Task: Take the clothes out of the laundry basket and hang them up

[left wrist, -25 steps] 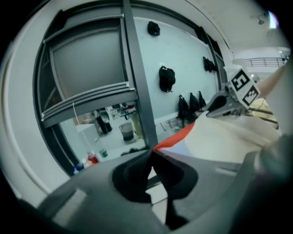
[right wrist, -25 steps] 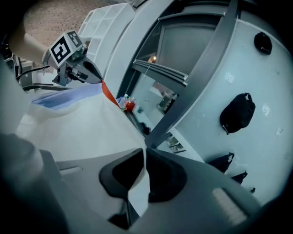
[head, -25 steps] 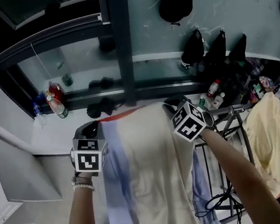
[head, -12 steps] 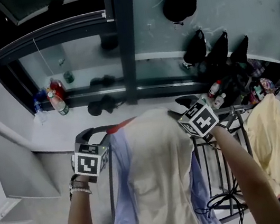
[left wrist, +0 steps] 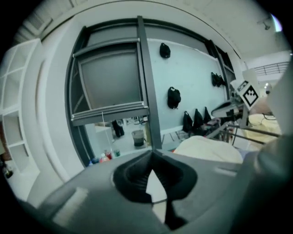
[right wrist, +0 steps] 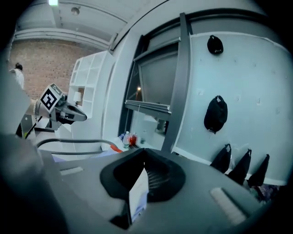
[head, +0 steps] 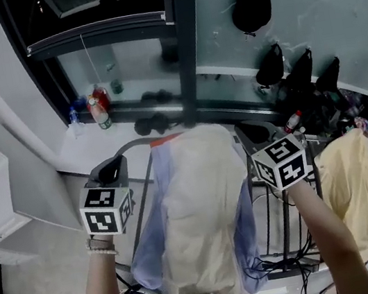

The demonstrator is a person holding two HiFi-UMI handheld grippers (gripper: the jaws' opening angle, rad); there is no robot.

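Garment (head: 200, 217) over drying-rack rail (head: 131, 145)

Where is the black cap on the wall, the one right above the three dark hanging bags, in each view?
Head view: black cap at top right.
Left gripper view: black cap just right of centre.
Right gripper view: black cap right of centre, at mid height.
Shared landmark: the dark window post, left of the black cap in every view.
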